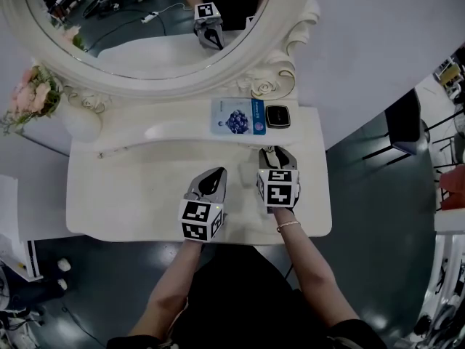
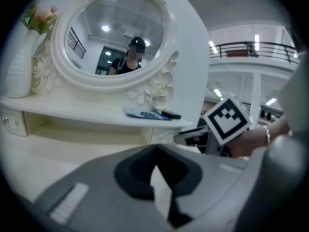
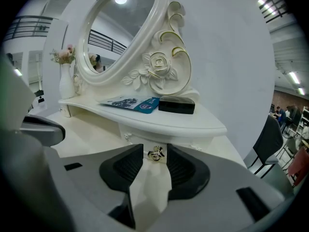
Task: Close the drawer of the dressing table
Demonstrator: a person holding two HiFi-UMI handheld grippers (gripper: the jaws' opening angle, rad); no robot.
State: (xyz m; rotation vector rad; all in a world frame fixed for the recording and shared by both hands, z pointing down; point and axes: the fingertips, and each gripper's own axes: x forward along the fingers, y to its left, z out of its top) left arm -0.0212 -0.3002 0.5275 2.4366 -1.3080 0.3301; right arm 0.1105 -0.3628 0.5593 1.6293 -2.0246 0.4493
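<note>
Jaws of the right gripper (image 1: 275, 152) apart, with the gold knob (image 3: 155, 153) of the drawer (image 3: 145, 139) in the gap between their tips, clear of both pads. Jaws of the left gripper (image 2: 155, 150) together at the tips, closed on themselves.

Drawer front low under the right end of the raised shelf (image 3: 193, 124), just ahead of the right gripper. In the head view, hidden beneath that gripper, so no telling how far out or in. Lower edge of the drawer front cut off by the jaws in the right gripper view.

Two grippers, side by side over the dressing table top (image 1: 123, 195), not touching. One gold knob, one drawer front.

On the shelf, one blue packet (image 1: 236, 116) and one black case (image 1: 277, 115), touching or just beside each other, hard to say which. One oval mirror (image 1: 145, 27), upper part cut off. One white vase (image 1: 81, 121) with pink flowers (image 1: 33, 93) at the shelf's left end. One black chair (image 1: 405, 126) on the floor, off to the right. One bracelet (image 1: 288, 225) on the right wrist.
</note>
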